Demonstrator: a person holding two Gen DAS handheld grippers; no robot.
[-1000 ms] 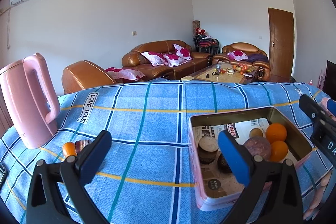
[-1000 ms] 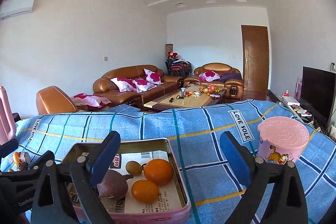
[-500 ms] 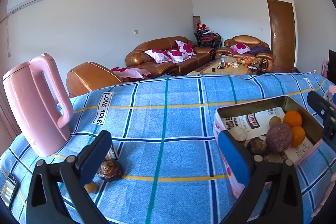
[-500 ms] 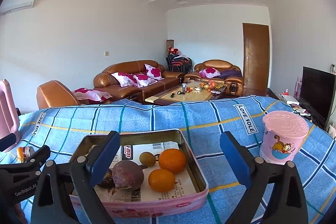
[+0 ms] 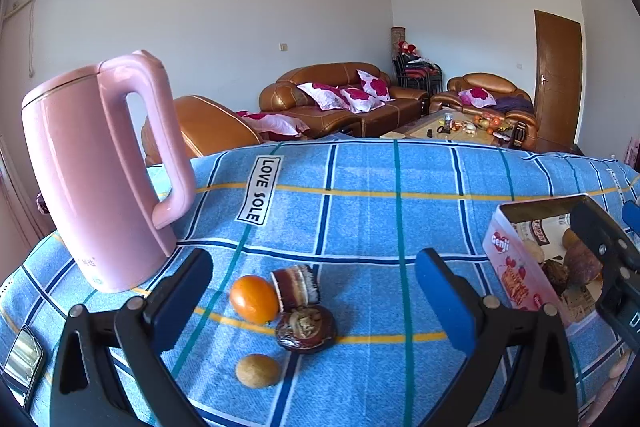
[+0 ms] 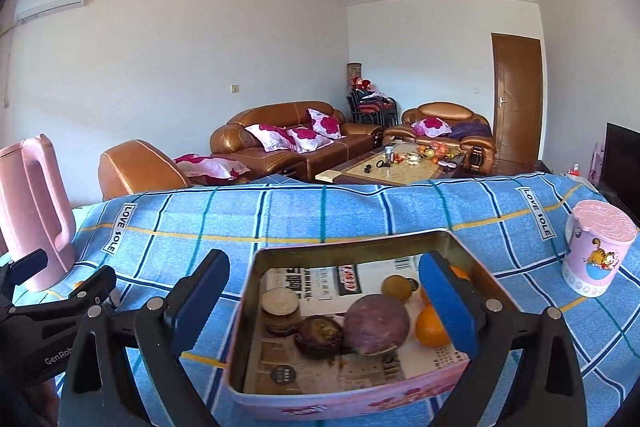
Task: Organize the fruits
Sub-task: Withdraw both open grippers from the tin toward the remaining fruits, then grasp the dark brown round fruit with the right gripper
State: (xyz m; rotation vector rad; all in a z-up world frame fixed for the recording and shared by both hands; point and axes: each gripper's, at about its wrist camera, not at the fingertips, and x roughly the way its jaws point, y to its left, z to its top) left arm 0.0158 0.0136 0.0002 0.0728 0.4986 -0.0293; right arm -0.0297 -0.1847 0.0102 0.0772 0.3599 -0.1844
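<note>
Several loose fruits lie on the blue checked cloth near the kettle: an orange [image 5: 254, 299], two dark halved pieces [image 5: 306, 327], and a small brown round fruit [image 5: 257, 370]. My left gripper [image 5: 314, 303] is open just in front of them, with nothing between its pads. The pink tin [image 6: 348, 405], lined with newspaper, holds a purple fruit [image 6: 376, 323], oranges [image 6: 432, 327], a small brown fruit [image 6: 396, 287] and dark halves [image 6: 320, 337]. My right gripper [image 6: 324, 303] hangs open over the tin's near side, holding nothing. The tin [image 5: 508, 267] also shows at the right of the left wrist view.
A tall pink kettle [image 5: 96, 171] stands left of the loose fruits. A pink lidded cup [image 6: 598, 247] sits right of the tin. A phone [image 5: 22, 363] lies at the table's left edge. Sofas and a coffee table are beyond the table.
My left gripper has swung left, away from the tin, to the loose fruits by the kettle. My right gripper has moved closer over the tin. Both stayed open.
</note>
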